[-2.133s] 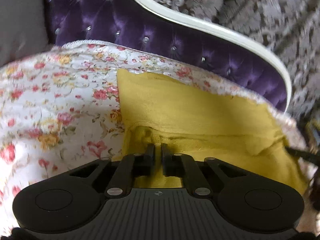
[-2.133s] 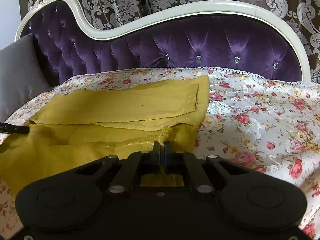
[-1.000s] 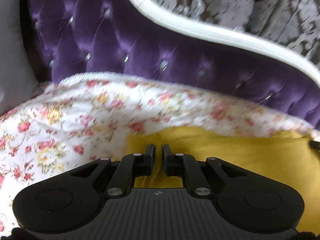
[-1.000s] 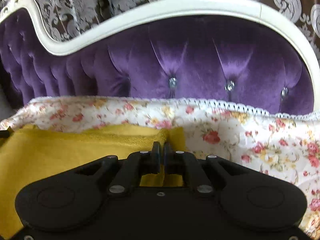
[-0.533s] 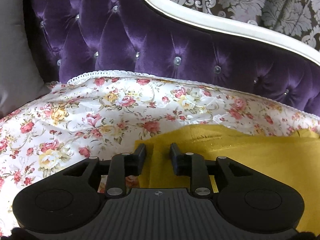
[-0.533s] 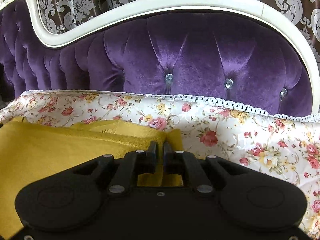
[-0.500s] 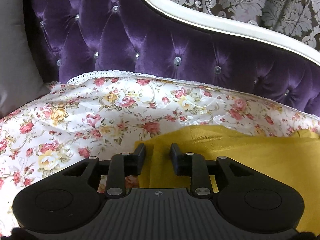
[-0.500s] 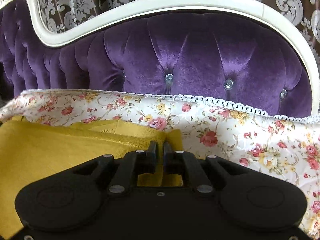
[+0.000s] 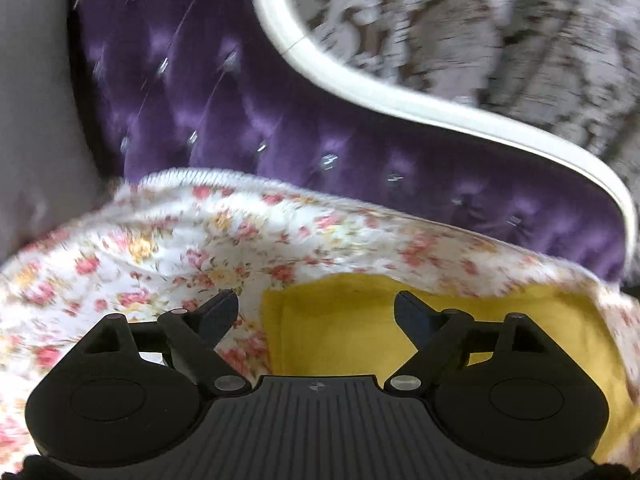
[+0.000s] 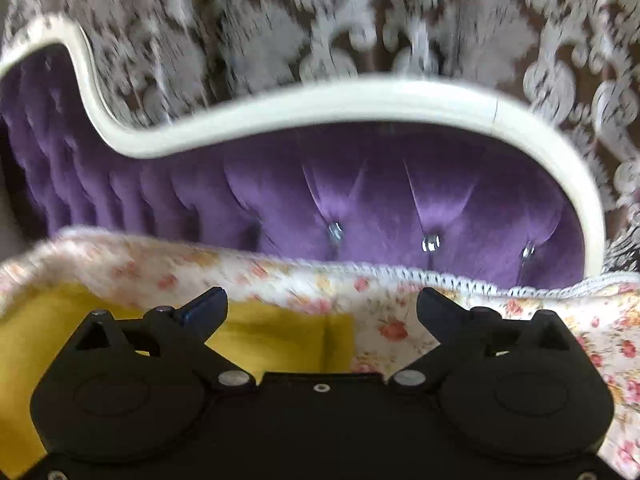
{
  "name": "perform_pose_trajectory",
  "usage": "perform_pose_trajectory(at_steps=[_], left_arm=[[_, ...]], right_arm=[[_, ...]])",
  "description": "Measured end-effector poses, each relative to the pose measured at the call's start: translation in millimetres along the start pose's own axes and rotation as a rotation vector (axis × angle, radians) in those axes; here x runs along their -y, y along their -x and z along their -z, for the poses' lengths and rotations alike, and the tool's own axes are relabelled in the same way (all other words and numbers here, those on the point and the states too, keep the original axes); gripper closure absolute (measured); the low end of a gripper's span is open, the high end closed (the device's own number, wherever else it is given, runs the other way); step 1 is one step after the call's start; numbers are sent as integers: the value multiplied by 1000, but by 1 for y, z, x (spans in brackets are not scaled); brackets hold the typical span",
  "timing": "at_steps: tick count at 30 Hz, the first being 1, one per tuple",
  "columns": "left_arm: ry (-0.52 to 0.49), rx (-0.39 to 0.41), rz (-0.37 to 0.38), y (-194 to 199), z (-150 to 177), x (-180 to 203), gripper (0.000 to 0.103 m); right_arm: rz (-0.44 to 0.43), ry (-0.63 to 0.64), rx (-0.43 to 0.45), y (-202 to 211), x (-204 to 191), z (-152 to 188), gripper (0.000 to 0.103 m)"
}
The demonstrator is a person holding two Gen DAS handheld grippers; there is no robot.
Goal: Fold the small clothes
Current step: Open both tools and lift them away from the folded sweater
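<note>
The left gripper (image 9: 316, 308) has its jaws opening, already spread wide, and nothing is pinched between them. The yellow garment (image 9: 352, 332) lies flat on the floral sheet (image 9: 168, 256) just ahead of and under this gripper; its left edge falls in the gap between the two fingers, nearer to the left one, and the cloth runs on past the right finger.

The right gripper (image 10: 322, 306) is opening too, its jaws far apart and holding nothing. Here the yellow garment (image 10: 276, 332) is below and to the left of the tool, and its right edge sits inside the gap between the fingers.

Beyond both tools stands the purple tufted headboard (image 10: 360, 200) with a cream frame. Both views are blurred, so the folds of the garment probably cannot be judged well.
</note>
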State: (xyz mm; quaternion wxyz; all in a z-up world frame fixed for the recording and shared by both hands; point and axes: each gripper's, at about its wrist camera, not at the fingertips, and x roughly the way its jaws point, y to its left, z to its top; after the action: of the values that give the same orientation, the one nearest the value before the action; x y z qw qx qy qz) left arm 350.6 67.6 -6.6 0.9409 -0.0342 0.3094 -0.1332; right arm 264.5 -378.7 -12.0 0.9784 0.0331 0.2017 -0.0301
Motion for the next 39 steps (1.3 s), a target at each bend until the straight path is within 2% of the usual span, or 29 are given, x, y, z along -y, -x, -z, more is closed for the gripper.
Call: perform_pose_trajectory(at_steps=[2, 5, 7, 11, 15, 17, 20, 22, 28, 39], left_arm=[[-67, 5, 15, 21, 10, 13, 17], [-155, 4, -2, 41, 33, 33, 14], [-196, -12, -25, 45, 49, 42, 7], [-206, -97, -45, 38, 72, 46, 7], [-225, -188, -93, 29, 95, 44, 7], [-203, -202, -84, 34, 107, 38, 6], [-146, -192, -69, 46, 119, 29, 5], [-147, -179, -81, 51, 124, 28, 1], [-142, -128, -107, 56, 133, 33, 1], [-152, -129, -109, 55, 134, 36, 1]], right_arm=[[-35, 34, -1, 20, -18, 1, 1], [-63, 115, -32, 45, -55, 16, 1], [-71, 146, -70, 52, -76, 31, 1], [-55, 169, -160, 50, -105, 62, 1], [-28, 121, -277, 43, -108, 87, 1], [-20, 101, -328, 43, -107, 99, 0], [-15, 98, -304, 55, -107, 111, 0], [-18, 70, -309, 60, -105, 115, 0], [-16, 35, -280, 67, -105, 125, 0], [4, 28, -255, 67, -109, 127, 0]])
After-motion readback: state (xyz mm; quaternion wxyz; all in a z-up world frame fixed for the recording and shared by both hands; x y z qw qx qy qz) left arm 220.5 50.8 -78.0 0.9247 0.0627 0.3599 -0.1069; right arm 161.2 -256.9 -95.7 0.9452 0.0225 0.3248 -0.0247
